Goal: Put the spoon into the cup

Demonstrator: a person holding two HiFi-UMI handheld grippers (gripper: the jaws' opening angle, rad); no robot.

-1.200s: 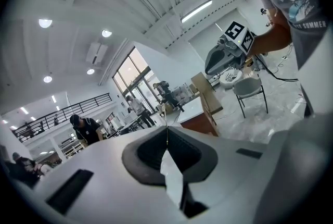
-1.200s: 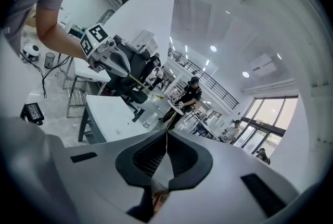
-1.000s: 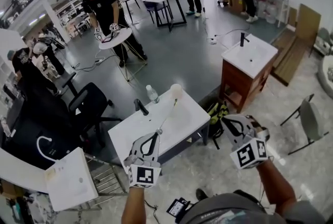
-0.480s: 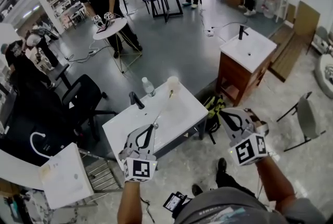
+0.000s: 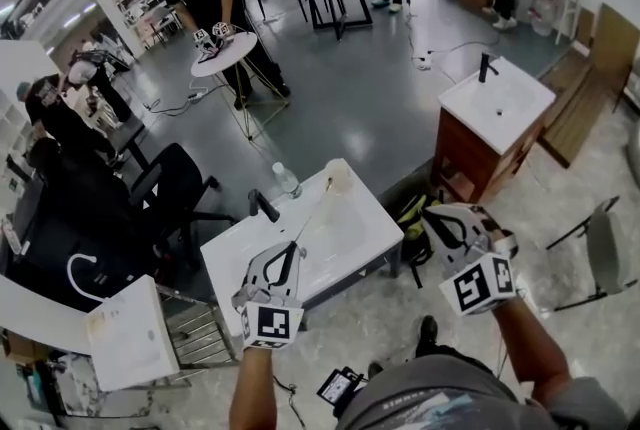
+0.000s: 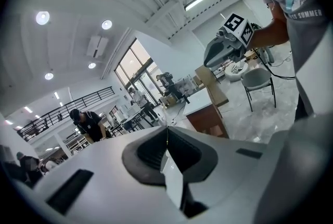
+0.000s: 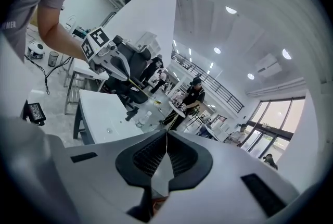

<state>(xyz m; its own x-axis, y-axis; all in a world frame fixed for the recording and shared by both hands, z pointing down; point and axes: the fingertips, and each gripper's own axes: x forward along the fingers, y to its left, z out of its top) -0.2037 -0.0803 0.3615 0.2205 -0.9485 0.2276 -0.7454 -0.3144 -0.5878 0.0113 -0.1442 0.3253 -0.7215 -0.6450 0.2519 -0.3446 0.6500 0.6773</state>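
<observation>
A pale cup [image 5: 338,176] stands at the far edge of the white sink-top table [image 5: 345,243]. My left gripper [image 5: 292,253] is over the table's near side, shut on the handle of a long thin spoon [image 5: 314,214]. The spoon slants up and away, and its far end lies right at the cup's left side; whether it is inside the cup I cannot tell. In the right gripper view the spoon [image 7: 143,90] shows as a thin yellow rod from the left gripper [image 7: 115,59]. My right gripper [image 5: 435,218] hangs off the table's right end, shut on nothing.
A clear water bottle [image 5: 287,180] and a black faucet [image 5: 262,205] stand left of the cup. A black office chair [image 5: 170,193] is at the far left and a wooden sink cabinet [image 5: 490,118] at the right. Several people work at tables farther back.
The head view has shifted a little. The left gripper still holds the spoon with its far end at the cup, and the right gripper stays where it was.
</observation>
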